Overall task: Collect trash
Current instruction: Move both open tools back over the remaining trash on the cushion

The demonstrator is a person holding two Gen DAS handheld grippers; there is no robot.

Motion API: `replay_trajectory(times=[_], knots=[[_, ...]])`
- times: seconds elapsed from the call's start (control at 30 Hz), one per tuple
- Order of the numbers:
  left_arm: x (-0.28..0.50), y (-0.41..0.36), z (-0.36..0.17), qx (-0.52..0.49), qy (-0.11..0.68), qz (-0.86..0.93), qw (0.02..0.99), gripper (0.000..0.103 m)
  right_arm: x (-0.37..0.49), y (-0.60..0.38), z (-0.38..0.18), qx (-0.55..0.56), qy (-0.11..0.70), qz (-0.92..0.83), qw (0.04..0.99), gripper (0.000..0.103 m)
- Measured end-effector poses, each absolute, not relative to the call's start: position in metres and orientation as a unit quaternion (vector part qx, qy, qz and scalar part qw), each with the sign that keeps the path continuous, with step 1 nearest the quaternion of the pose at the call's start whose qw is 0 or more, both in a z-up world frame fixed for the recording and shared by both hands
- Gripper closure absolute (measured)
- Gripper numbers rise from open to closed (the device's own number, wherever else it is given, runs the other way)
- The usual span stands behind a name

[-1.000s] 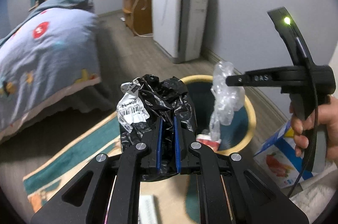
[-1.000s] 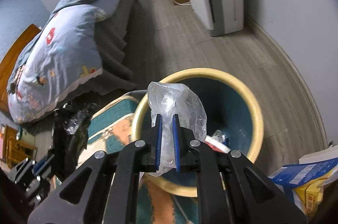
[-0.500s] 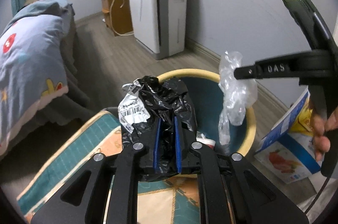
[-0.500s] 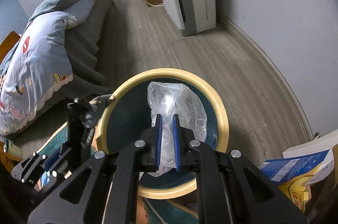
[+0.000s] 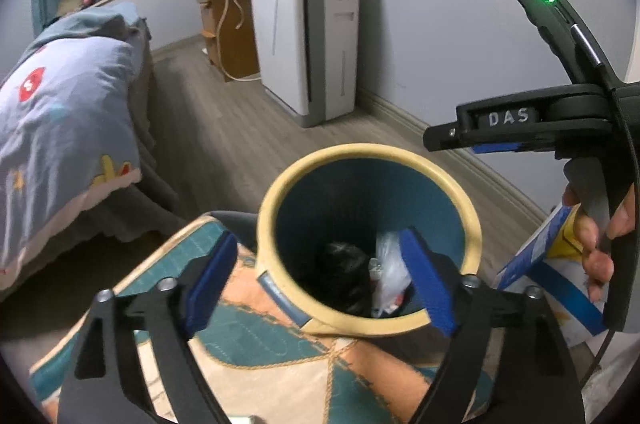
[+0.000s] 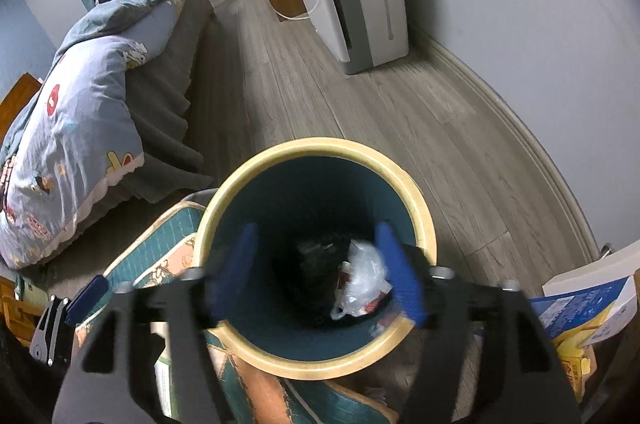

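Observation:
A round bin with a cream rim (image 5: 360, 154) and teal inside stands on the floor; it also shows in the right wrist view (image 6: 316, 148). A crumpled black bag (image 5: 340, 268) and a clear plastic bag (image 5: 390, 264) lie inside it, also in the right wrist view as the black bag (image 6: 310, 264) and the clear bag (image 6: 362, 276). My left gripper (image 5: 320, 276) is open and empty above the bin's near rim. My right gripper (image 6: 316, 272) is open and empty over the bin mouth; its body shows in the left wrist view (image 5: 520, 132).
A patterned teal and orange rug (image 5: 248, 336) lies under the bin. A bed with a blue quilt (image 5: 60, 112) is at the left. A white air purifier (image 5: 308, 36) stands by the wall. A blue and yellow carton (image 6: 588, 308) lies at the right.
Both grippers opened and let go. The black bag and the clear plastic bag dropped into the bin. Both cameras now look down into the bin.

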State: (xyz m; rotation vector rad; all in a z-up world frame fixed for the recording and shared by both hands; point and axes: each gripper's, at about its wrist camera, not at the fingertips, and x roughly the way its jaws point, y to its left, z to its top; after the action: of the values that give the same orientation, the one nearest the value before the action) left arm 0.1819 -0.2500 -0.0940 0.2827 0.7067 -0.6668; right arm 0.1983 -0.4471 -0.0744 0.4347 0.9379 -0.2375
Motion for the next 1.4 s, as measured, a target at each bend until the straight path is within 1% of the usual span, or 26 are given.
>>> replay_trajectory(times=[0.03, 0.07, 0.13, 0.17, 0.33, 0.5, 0.6, 0.73, 1.0, 1.17, 1.4], knots=[[0.181, -0.246, -0.092, 0.134, 0.338, -0.315, 0.877, 0.015, 0.199, -0.446, -0.073, 0.207, 0.445, -0.113, 0.864, 0.019], [0.181, -0.242, -0.091, 0.134, 0.337, -0.312, 0.878, 0.014, 0.199, -0.445, -0.071, 0.208, 0.442, -0.113, 0.865, 0.012], [0.179, -0.231, -0.087, 0.132, 0.337, -0.303, 0.882, 0.013, 0.198, -0.443, -0.068, 0.210, 0.436, -0.111, 0.868, 0.008], [0.179, -0.226, -0.085, 0.131, 0.336, -0.300, 0.883, 0.013, 0.198, -0.441, -0.068, 0.211, 0.436, -0.109, 0.868, 0.007], [0.173, -0.186, -0.071, 0.120, 0.335, -0.276, 0.893, 0.013, 0.202, -0.428, -0.066, 0.207, 0.438, -0.093, 0.870, 0.006], [0.168, -0.129, -0.054, 0.111, 0.334, -0.234, 0.906, 0.012, 0.203, -0.418, -0.063, 0.216, 0.437, -0.083, 0.869, 0.006], [0.166, -0.090, -0.044, 0.095, 0.340, -0.197, 0.915, 0.011, 0.204, -0.401, -0.061, 0.221, 0.437, -0.066, 0.870, 0.006], [0.156, -0.042, -0.041, 0.088, 0.348, -0.144, 0.922, 0.010, 0.207, -0.363, -0.053, 0.197, 0.440, -0.034, 0.876, 0.006], [0.140, 0.038, -0.058, 0.061, 0.389, -0.056, 0.917, 0.010, 0.210, -0.269, -0.054, 0.131, 0.462, 0.047, 0.876, 0.006], [0.143, 0.072, -0.076, 0.038, 0.417, -0.023, 0.908, 0.010, 0.208, -0.224, -0.059, 0.095, 0.472, 0.078, 0.873, 0.006], [0.149, 0.098, -0.086, 0.028, 0.423, -0.011, 0.905, 0.010, 0.208, -0.172, -0.079, 0.057, 0.497, 0.109, 0.859, 0.006]])
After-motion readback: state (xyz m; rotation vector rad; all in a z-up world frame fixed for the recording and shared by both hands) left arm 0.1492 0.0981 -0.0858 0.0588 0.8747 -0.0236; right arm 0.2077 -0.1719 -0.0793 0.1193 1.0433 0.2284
